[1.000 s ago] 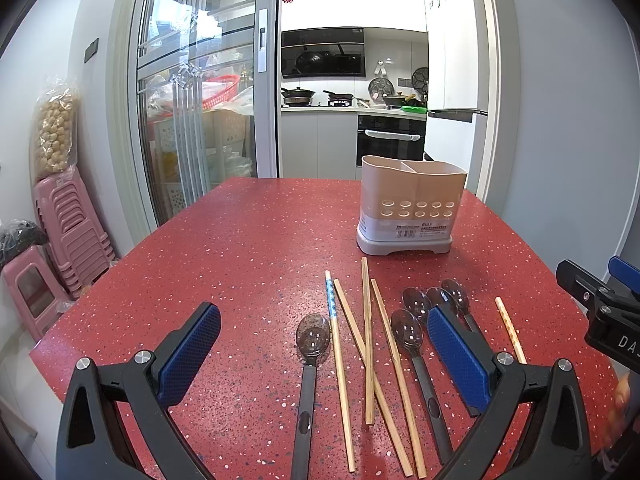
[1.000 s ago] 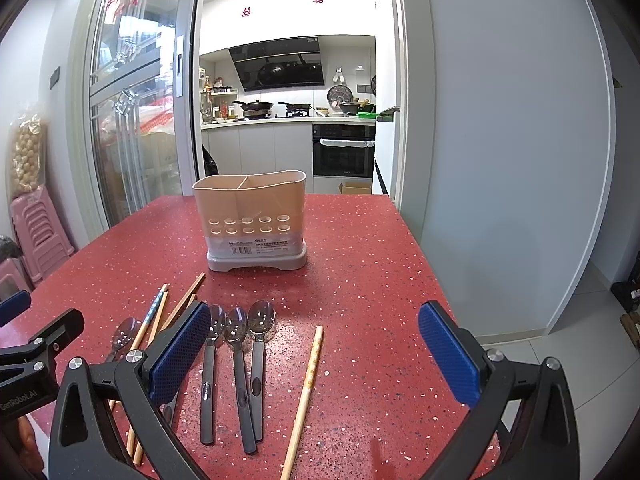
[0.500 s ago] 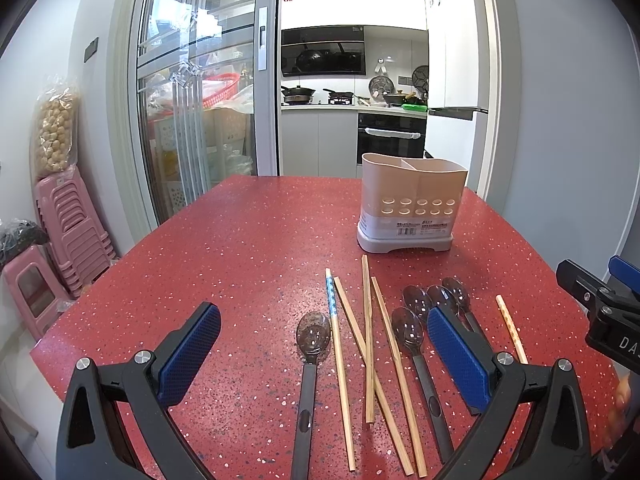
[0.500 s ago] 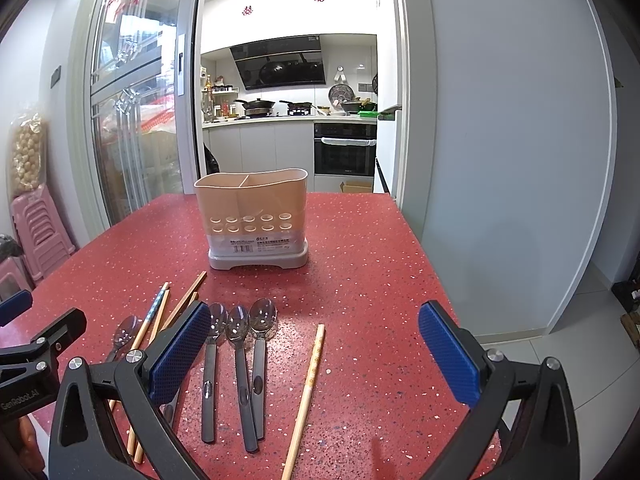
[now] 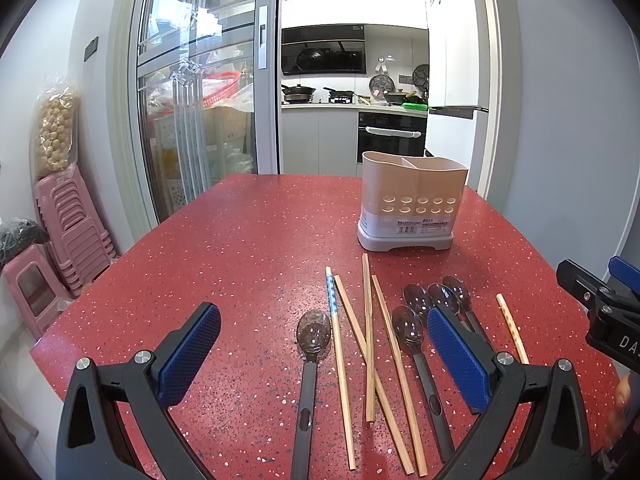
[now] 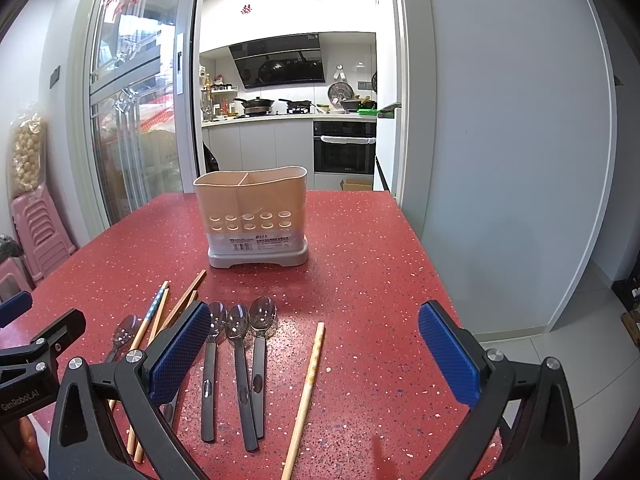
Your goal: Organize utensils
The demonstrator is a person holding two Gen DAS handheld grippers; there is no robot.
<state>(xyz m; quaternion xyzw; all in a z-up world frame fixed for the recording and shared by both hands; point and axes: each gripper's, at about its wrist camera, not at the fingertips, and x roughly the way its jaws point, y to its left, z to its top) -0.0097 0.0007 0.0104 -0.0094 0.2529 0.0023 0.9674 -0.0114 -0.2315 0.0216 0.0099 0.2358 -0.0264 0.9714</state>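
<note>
A beige two-compartment utensil holder (image 5: pixel 412 204) (image 6: pixel 254 220) stands empty on the red speckled table (image 5: pixel 248 248). Several wooden chopsticks (image 5: pixel 368 340) lie crossed in front of it, one with a blue patterned end (image 5: pixel 330 288). Several dark-handled spoons lie beside them: one apart (image 5: pixel 312 344), a group of three (image 6: pixel 240 344) further right. A lone chopstick (image 6: pixel 308 384) lies right of the spoons. My left gripper (image 5: pixel 324 356) is open above the chopsticks and the lone spoon. My right gripper (image 6: pixel 316 360) is open above the three spoons and lone chopstick. Both are empty.
The table's right edge (image 6: pixel 436 264) drops to a tiled floor by a grey wall. Stacked pink stools (image 5: pixel 68 224) stand left of the table beside a glass sliding door (image 5: pixel 192 100). A kitchen (image 5: pixel 352 92) lies beyond the far edge.
The right wrist view has crept slightly forward toward the holder. The left gripper and all utensils stay as they were.
</note>
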